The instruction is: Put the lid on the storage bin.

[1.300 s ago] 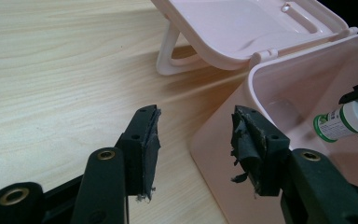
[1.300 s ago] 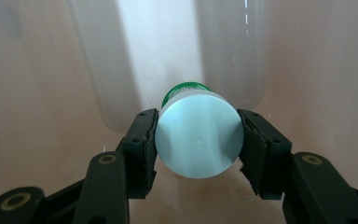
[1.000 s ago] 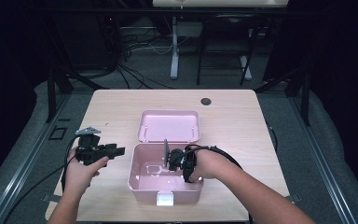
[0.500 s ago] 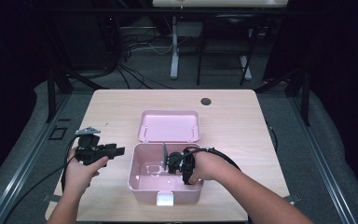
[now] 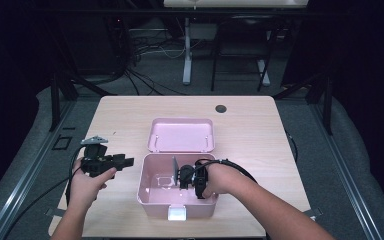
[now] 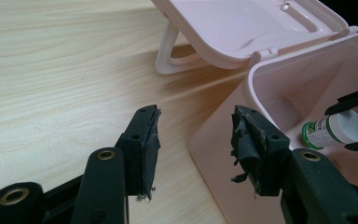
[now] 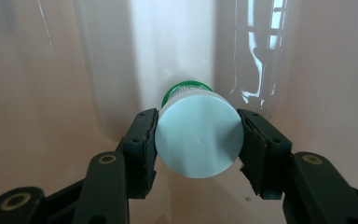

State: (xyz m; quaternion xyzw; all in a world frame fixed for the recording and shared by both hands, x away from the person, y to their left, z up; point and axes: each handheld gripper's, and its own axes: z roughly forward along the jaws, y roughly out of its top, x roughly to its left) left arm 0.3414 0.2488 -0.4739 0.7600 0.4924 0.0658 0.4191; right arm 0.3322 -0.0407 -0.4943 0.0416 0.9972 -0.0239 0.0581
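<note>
A pink plastic box [image 5: 141,192] stands open near the table's front edge, its lid [image 5: 181,135] laid back flat behind it. My right gripper [image 5: 178,176] reaches down inside the box. Its pads are shut on the white cap of a small bottle [image 7: 198,137] with a green-and-white label, which points at the box's inner wall. The same bottle [image 6: 335,129] shows in the left gripper view, lying level inside the box. My left gripper [image 6: 196,126] hangs open just outside the box's left wall, with nothing between its fingers [image 5: 128,161].
The light wooden table [image 5: 130,115] has a black round grommet [image 5: 221,108] at the back right. A white latch [image 5: 177,214] sits on the box's front wall. Dark floor, cables and stand legs lie beyond the table.
</note>
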